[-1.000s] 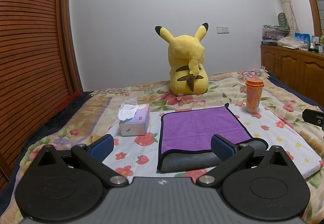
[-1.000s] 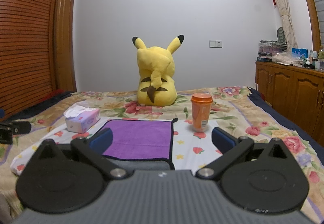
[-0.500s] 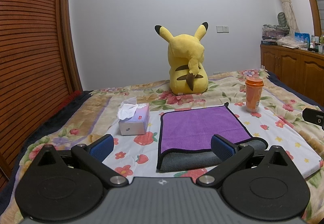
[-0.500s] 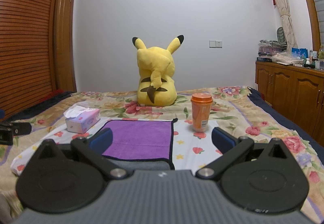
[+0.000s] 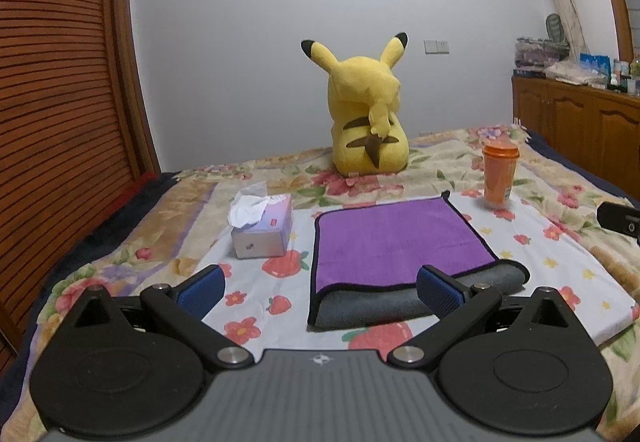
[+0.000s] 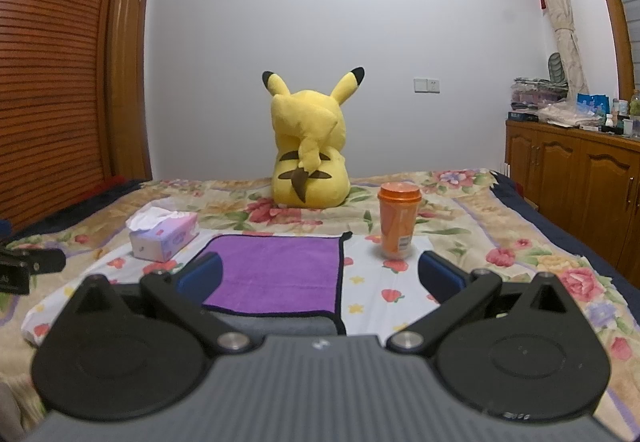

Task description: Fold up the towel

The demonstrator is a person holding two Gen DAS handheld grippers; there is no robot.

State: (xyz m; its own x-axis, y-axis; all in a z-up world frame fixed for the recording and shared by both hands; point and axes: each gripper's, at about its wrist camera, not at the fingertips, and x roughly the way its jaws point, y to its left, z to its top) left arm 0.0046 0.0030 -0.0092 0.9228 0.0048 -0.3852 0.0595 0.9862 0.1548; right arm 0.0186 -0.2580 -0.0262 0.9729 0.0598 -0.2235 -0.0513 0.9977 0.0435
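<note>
A purple towel [image 5: 396,242] with black trim lies flat on the bed, folded over so its grey underside shows as a rolled front edge [image 5: 372,306]. It also shows in the right wrist view [image 6: 280,270]. My left gripper [image 5: 320,288] is open and empty, hovering just in front of the towel's near edge. My right gripper [image 6: 320,276] is open and empty, in front of the towel's near right corner. Each gripper's tip shows at the edge of the other's view.
A tissue box [image 5: 262,230] stands left of the towel, an orange cup [image 5: 500,176] right of it, and a yellow plush toy [image 5: 368,122] behind. A wooden cabinet [image 6: 580,186] runs along the right wall, a slatted wooden wall [image 5: 60,102] along the left.
The left wrist view has shifted slightly; the towel and both grippers stay as they were.
</note>
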